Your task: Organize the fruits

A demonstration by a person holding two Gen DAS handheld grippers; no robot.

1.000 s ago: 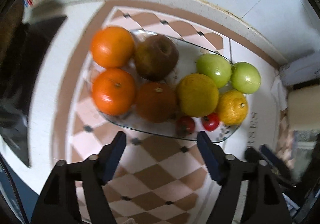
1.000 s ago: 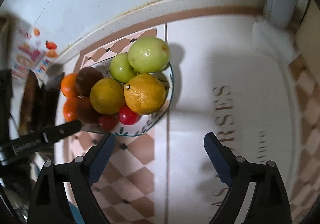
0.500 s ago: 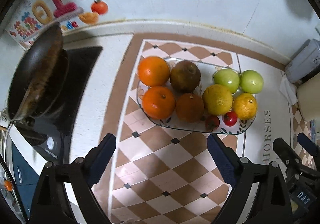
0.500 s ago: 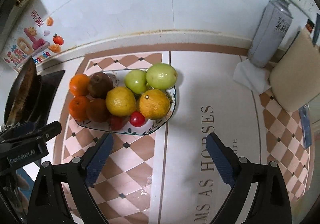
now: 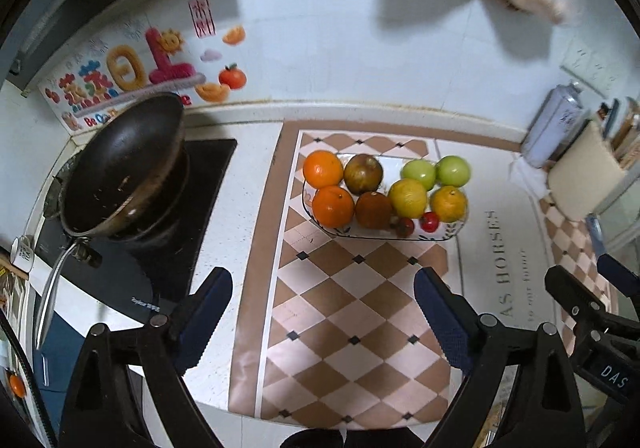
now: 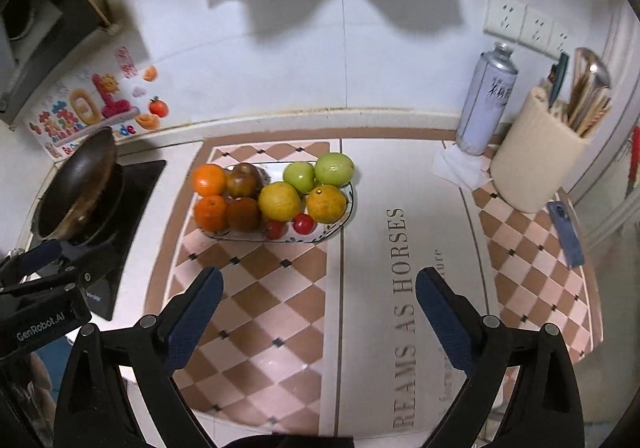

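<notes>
Both grippers stand wide open and hold nothing. The left gripper (image 5: pixel 323 312) fills the bottom of its view, above the checkered mat (image 5: pixel 352 328), and the right gripper (image 6: pixel 316 308) does the same in its own view, with its jaws over the mat and the white strip with letters.

The plate (image 5: pixel 352 235) lies on the mat, a little above the centre of the left view and left of centre in the right view, well apart from both grippers. All the fruits are on it. At its left end are two oranges (image 5: pixel 323 169), one behind the other. Next come two brown fruits (image 5: pixel 363 173), then two yellow fruits (image 5: pixel 407 198) in front and two green apples (image 5: pixel 418 174) behind. Two small tomatoes (image 5: pixel 429 222) lie at the front edge.

A pan (image 5: pixel 120 168) sits on the stove at the left of the frame. In the right view, a spray can (image 6: pixel 486 100) and a beige holder (image 6: pixel 536 164) with utensils stand at the upper right.
</notes>
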